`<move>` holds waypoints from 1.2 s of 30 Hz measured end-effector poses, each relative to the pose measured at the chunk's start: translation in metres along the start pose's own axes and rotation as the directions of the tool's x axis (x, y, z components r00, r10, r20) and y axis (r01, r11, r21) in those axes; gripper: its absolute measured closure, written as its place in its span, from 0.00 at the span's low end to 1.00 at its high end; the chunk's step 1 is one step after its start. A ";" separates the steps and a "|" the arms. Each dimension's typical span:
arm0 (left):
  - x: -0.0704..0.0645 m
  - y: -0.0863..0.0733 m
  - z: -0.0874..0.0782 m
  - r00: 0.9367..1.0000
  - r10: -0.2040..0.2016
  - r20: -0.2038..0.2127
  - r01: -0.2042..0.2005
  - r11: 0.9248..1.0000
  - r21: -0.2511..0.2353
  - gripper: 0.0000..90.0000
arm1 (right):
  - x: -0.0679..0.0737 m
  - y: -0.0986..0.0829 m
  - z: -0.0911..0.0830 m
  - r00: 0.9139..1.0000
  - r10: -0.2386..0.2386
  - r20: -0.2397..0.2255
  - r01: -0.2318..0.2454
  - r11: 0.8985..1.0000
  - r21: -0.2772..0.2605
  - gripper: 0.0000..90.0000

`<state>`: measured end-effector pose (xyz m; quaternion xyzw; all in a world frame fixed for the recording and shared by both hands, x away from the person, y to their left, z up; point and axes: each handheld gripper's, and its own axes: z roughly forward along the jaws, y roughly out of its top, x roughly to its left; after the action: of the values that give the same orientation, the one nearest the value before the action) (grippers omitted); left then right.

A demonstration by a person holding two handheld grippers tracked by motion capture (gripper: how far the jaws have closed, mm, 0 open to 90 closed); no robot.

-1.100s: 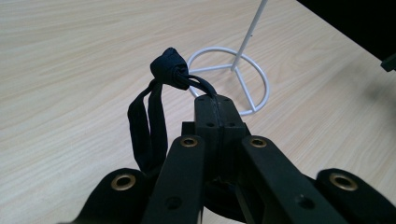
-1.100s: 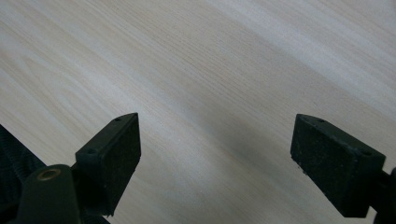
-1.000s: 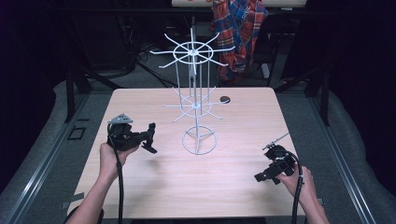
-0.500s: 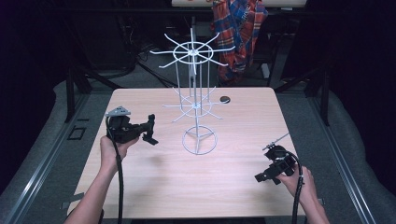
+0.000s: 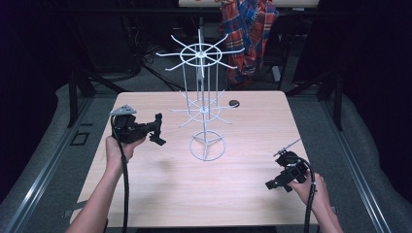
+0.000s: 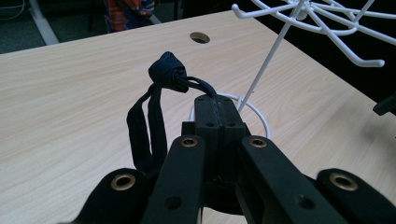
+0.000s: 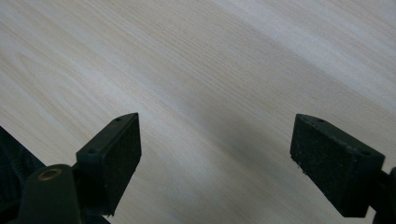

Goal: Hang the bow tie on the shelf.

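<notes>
Dark-blue knotted fabric loop (image 6: 156, 100), apparently a hair tie or small band, is the item being handled; it sits clamped in the left claw (image 6: 215, 108), whose jaws are pressed together on one end of it, with the knot standing up at the centre of the left gripper view and the loop hanging down at its left.

1. Pale wood-grain tabletop (image 5: 160, 194): occupies the centre of the high view. A dark round cable hole (image 5: 234, 103) lies at its upper centre.
2. White wire two-tier display rack with radial hooks (image 5: 203, 109): stands at the centre of the tabletop on a ring base. All hooks that can be seen are bare.
3. Left claw (image 5: 156, 132): held above the tabletop at the left of the frame, just left of the rack and pointing toward it.
4. Right claw (image 7: 215, 161): jaws set wide apart, holding nothing, pointed at bare wood. In the high view it rests low at the lower right of the frame (image 5: 273, 183), well apart from the rack.

Progress, as a judgement: pickup is complete; the band is not yet on a hook. Remaining work appears to be carrying it to a hook, slipping the loop over, and releasing.

Markings: no brand, label or legible writing is visible on any item.
</notes>
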<state>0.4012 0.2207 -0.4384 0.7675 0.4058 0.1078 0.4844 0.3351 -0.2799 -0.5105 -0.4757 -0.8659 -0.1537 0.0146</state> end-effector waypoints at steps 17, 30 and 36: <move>-0.004 0.015 0.001 0.999 0.021 0.027 -0.020 0.999 -0.041 1.00 | -0.001 -0.001 0.000 1.000 0.010 -0.017 -0.010 1.000 -0.012 0.18; -0.011 0.033 0.002 0.995 0.077 0.064 -0.071 0.993 -0.096 1.00 | -0.001 -0.001 -0.001 1.000 0.011 -0.004 -0.011 1.000 -0.009 0.18; -0.014 0.037 0.011 0.992 0.098 0.084 -0.092 0.993 -0.073 1.00 | 0.000 -0.001 0.000 0.999 0.025 -0.027 -0.026 0.999 -0.026 0.18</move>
<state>0.4170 0.1957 -0.4104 0.7729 0.3431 0.1111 0.5221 0.3343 -0.2802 -0.5109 -0.4849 -0.8574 -0.1714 0.0218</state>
